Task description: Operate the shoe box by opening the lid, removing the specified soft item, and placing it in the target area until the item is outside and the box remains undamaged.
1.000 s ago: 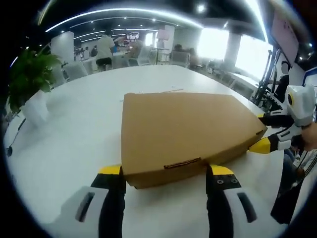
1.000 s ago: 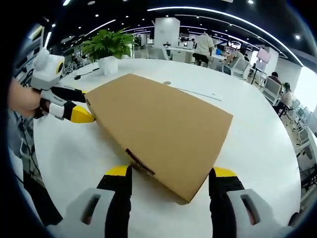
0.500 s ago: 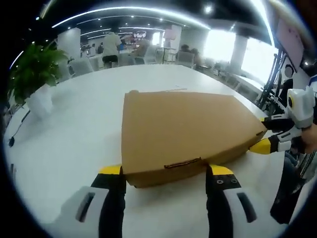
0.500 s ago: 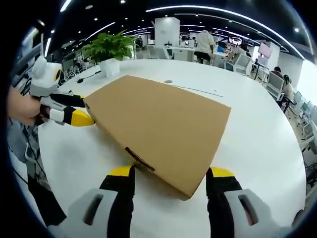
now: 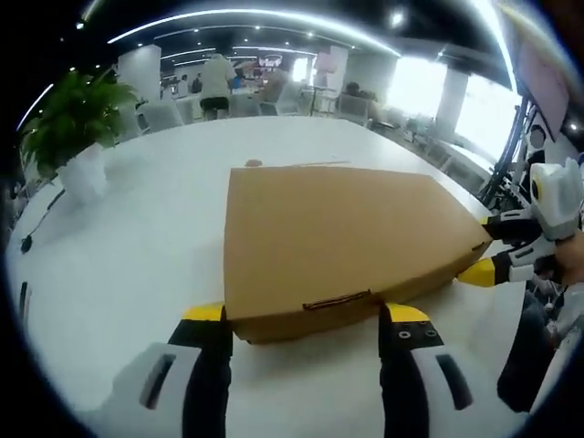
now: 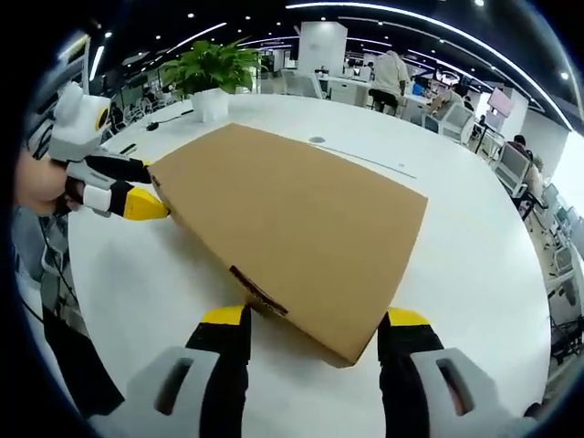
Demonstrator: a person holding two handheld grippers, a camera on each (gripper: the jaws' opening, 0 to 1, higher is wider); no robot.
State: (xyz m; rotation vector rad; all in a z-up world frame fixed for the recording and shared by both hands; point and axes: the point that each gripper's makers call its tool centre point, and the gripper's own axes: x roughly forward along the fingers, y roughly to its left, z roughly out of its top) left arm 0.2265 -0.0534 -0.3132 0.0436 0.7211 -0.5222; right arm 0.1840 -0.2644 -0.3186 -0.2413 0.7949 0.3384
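1. Lid's still flat down on the shoe box [image 5: 342,242], so I'd say the job has barely kicked off. Nothing is open, the soft item is presumably still inside, and no target area is obvious to me.

2. Left tool [image 5: 306,315] sits at the bottom of the left gripper view, jaws spread wide on either side of the box's near end, yellow tips right by the cardboard. It isn't pinching anything.

3. Right tool [image 6: 315,319] is the same deal in the right gripper view: jaws wide apart, straddling a near corner of the box, holding nothing.

4. Box is plain brown cardboard, matte, flat-topped and shallow, with crisp edges and a little tab slot [image 5: 336,299] on the near end. It fills the middle of both frames and looks undamaged.

5. Desk [image 5: 137,255] underneath is smooth, glossy white, with a rounded edge.

6. Further back, a leafy green plant [image 6: 212,64] in a white pot sits upper left. Behind it are office chairs and people under strip lights.
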